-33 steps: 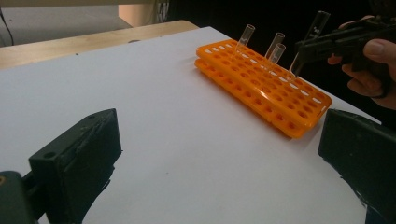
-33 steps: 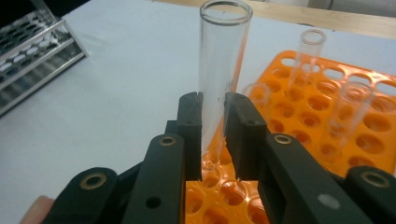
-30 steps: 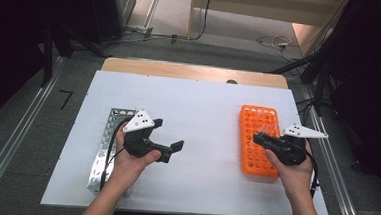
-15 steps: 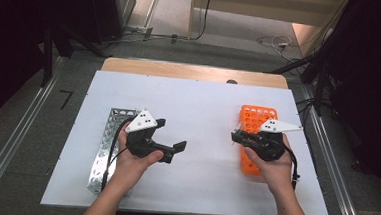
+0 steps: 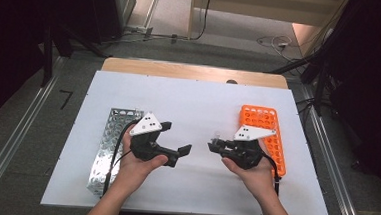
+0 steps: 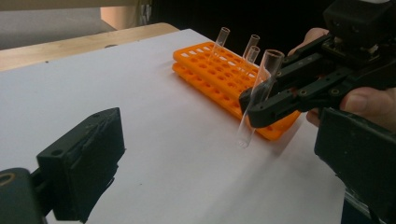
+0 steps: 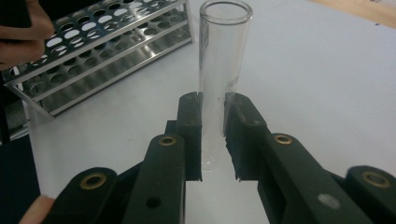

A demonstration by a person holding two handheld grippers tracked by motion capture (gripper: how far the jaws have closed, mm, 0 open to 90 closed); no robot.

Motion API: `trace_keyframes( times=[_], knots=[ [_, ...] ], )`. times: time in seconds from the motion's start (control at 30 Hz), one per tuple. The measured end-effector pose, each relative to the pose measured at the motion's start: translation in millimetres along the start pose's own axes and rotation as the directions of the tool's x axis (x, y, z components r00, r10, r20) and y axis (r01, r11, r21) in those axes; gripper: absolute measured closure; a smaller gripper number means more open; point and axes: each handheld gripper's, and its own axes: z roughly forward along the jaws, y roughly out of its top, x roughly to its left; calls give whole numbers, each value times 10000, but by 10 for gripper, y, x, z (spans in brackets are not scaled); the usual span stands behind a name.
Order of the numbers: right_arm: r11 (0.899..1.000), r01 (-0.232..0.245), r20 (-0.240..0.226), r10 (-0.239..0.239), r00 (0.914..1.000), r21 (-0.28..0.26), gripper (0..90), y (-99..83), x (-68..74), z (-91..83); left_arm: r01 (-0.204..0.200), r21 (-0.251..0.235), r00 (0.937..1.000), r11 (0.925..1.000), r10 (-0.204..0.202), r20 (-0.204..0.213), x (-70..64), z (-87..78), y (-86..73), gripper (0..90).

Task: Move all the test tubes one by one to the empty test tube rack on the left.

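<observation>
the right hand-held gripper pinches a clear glass test tube between its two black pads, gripping it around the middle, open rim up and rounded bottom hanging free over the white desk. the tube sits slightly tilted in the left gripper view, held near the middle of the desk, between the two racks and touching neither.

the left hand-held gripper is spread wide, jaws empty, facing the tube from the other side, apart from it.

risk here, as i judge it: smooth glass against flat pads is a small contact, so a loose squeeze could let the tube slide down or swing, and a hard one could crack it. if this is a handover, the danger is the moment both grippers share the tube, or neither does; a drop onto the hard desk may break it or send it rolling.

materials now. the orange plastic rack is a flat two-layer grid of round holes, with three more clear tubes standing in it. the shiny perforated metal rack lies at the left, beside the left hand, its holes empty as far as i can see. the desk is matt and bare around the tube.
</observation>
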Motion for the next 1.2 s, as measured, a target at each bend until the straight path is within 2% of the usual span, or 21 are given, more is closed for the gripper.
trace_keyframes(
  times=[0.07,0.13,0.33,0.5,0.67,0.97,1.2],
  knots=[
    [10000,33,-90,-33,10000,51,739,-4,35,30,32,-59,10000,10000,-31,94,-12,13,1,70],
    [9999,94,-144,-93,9999,123,739,-10,68,61,8,15,10000,10000,-8,16,-37,34,0,123],
    [9989,344,-362,-332,9988,317,740,-9,188,154,-206,403,9997,9990,201,112,-132,128,-9,230],
    [9974,580,-472,-561,9973,420,740,2,273,209,-357,553,9989,9978,339,333,-192,172,-20,338],
    [9958,752,-546,-723,9959,520,739,6,334,252,-566,644,9949,9963,509,866,-230,205,-35,462],
    [9939,957,-625,-922,9938,554,739,23,406,267,-895,627,9939,9940,851,700,-295,241,-39,628],
    [9934,1008,-667,-970,9930,552,739,29,410,258,-995,676,9936,9927,955,596,-286,244,-43,734]
  ],
)
